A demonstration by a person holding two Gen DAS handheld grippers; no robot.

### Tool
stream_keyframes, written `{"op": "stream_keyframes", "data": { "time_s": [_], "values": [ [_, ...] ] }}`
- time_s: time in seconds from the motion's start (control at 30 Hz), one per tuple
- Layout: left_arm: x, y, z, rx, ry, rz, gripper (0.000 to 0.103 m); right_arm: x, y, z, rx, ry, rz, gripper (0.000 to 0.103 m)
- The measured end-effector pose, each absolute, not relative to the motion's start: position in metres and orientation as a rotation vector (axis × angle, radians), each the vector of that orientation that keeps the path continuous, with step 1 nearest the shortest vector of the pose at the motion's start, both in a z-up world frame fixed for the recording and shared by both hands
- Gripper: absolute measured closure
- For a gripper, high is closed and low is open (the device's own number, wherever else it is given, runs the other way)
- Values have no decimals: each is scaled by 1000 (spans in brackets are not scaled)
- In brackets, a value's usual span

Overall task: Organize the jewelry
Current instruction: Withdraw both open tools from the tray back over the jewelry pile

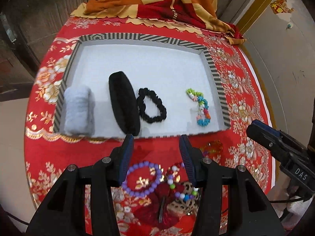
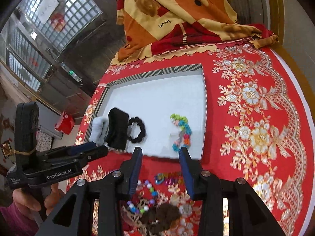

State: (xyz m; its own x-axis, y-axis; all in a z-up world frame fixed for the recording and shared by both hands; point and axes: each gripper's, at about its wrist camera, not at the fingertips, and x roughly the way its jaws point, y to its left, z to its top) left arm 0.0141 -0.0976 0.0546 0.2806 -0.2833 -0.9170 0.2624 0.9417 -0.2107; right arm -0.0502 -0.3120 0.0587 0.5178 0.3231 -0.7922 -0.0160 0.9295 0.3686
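Purple bead bracelet between parted left tongs, untouched

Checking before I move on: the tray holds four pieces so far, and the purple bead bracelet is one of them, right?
Not quite. The tray does hold four pieces, but the purple bead bracelet is not one of them: it lies on the red cloth outside the tray, below the left gripper's open jaws. The left wrist view shows it.

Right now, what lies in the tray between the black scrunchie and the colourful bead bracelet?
Nothing: the left wrist view shows only bare white tray floor between the black scrunchie and the colourful bead bracelet.
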Motion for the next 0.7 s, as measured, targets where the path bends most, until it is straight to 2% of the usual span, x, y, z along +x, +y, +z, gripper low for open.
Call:
{"op": "stream_keyframes", "data": {
  "time_s": [0.7],
  "values": [
    [-62, -75, 51, -15, 1221, -273, 56, -126, -298, 48, 295, 1046, 227, 63]
  ]
}}
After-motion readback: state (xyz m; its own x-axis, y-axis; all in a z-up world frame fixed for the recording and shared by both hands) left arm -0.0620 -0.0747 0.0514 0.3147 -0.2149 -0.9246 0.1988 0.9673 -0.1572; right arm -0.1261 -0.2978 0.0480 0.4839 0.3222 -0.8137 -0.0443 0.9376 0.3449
